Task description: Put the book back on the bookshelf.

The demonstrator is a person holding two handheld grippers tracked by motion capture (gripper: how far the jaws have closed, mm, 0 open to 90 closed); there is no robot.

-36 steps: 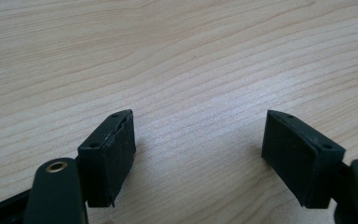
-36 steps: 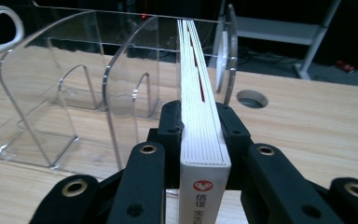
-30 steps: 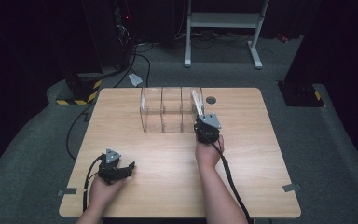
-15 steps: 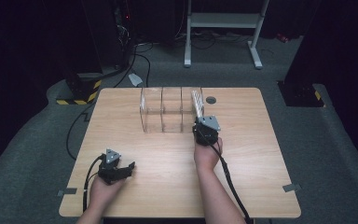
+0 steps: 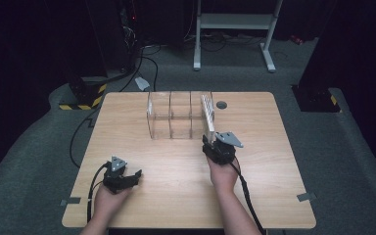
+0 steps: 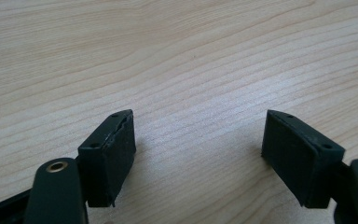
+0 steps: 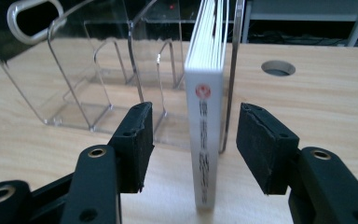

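A thin white book (image 7: pixel 204 121) stands upright, spine towards me, in the rightmost slot of a clear acrylic rack (image 7: pixel 98 79). My right gripper (image 7: pixel 199 140) has just been opening; its jaws stand either side of the spine with a gap to each pad. From above, the book (image 5: pixel 207 113) leans in the rack (image 5: pixel 171 120) just beyond the right gripper (image 5: pixel 209 142). My left gripper (image 5: pixel 136 175) rests near the front left of the table (image 5: pixel 274 196). Its jaws (image 6: pixel 198 149) are open, with bare wood between them.
A round cable hole (image 5: pixel 221 105) lies in the tabletop just right of the rack. The rack's other slots hold nothing. Dark floor, cables and a metal stand (image 5: pixel 235 22) lie beyond the far edge.
The right gripper's jaws have parted from the book and the hand has drawn back a little towards the near edge. The book stays in the rack. The left gripper has not moved.
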